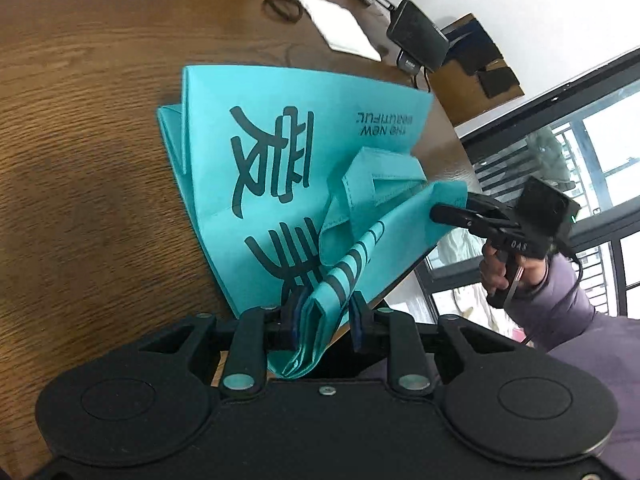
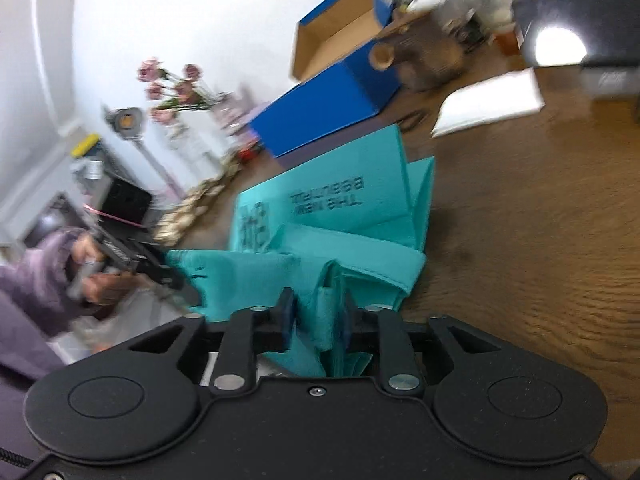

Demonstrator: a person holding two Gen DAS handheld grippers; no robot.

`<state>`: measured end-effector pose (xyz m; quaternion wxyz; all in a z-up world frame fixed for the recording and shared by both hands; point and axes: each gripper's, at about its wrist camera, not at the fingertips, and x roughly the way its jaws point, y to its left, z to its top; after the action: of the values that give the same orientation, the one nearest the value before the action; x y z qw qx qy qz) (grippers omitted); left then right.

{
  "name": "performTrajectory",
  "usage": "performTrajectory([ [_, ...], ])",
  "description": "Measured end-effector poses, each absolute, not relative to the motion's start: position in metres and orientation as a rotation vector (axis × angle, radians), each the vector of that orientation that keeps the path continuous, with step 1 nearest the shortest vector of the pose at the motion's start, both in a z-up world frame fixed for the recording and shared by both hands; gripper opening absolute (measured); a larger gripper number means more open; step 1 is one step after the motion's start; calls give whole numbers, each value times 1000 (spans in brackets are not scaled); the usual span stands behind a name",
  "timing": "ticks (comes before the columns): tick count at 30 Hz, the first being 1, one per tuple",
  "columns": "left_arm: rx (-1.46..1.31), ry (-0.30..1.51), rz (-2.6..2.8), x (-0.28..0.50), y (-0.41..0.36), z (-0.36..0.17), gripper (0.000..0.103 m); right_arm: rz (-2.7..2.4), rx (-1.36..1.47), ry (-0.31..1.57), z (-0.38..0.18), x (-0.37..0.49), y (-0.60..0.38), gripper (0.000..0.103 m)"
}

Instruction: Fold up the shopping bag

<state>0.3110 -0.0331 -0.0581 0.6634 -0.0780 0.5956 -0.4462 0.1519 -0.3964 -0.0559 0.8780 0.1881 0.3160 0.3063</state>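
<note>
The teal shopping bag (image 1: 280, 168) lies partly flat on the wooden table (image 1: 80, 160), its printed side with dark characters facing up, while the near edge is lifted off the surface. The left gripper (image 1: 322, 320) pinches one raised corner of this edge — several folded layers of the fabric are pressed between its fingers. Ahead of this claw and to its right, the right gripper (image 1: 448, 210) bites the other corner of the bag, and the cloth hangs stretched between the two. In the right wrist view, the right gripper (image 2: 316, 320) has its jaws closed on bunched teal layers, and a handle strap (image 2: 360, 256) folds over just in front of it. Farther beyond the bag, a white paper (image 1: 336, 24) lies on the table, and a blue cardboard box (image 2: 332, 96) stands behind — this view is blurred.
</note>
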Motion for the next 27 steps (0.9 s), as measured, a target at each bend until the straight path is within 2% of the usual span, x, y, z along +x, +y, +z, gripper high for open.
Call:
performTrajectory([
  [3, -143, 1371, -1007, 315, -39, -59, 23, 552, 166, 532, -39, 128, -380, 45],
  [7, -103, 1382, -1001, 315, -44, -58, 23, 476, -235, 287, -15, 96, -342, 45],
  [10, -108, 1388, -1002, 317, -46, -61, 23, 503, -377, 217, -12, 90, -318, 39],
  [11, -104, 1387, -1005, 317, -47, -61, 23, 522, -400, 226, -16, 93, -309, 28],
  [12, -102, 1386, -1004, 317, -48, -61, 22, 522, -404, 242, -20, 97, -305, 22],
  [15, -104, 1388, -1002, 318, -49, -63, 20, 494, -349, 328, -37, 119, -298, 22],
  [17, -107, 1392, -1001, 319, -50, -64, 20, 481, -286, 464, -45, 139, -297, 22],
  [18, -106, 1393, -1002, 320, -50, -64, 20, 477, -272, 490, -49, 144, -298, 19],
  [21, -113, 1403, -1004, 322, -49, -66, 19, 468, -253, 531, -48, 151, -299, 19],
  [27, -132, 1416, -1025, 324, -41, -67, 19, 575, -139, 385, -9, 159, -299, 19],
])
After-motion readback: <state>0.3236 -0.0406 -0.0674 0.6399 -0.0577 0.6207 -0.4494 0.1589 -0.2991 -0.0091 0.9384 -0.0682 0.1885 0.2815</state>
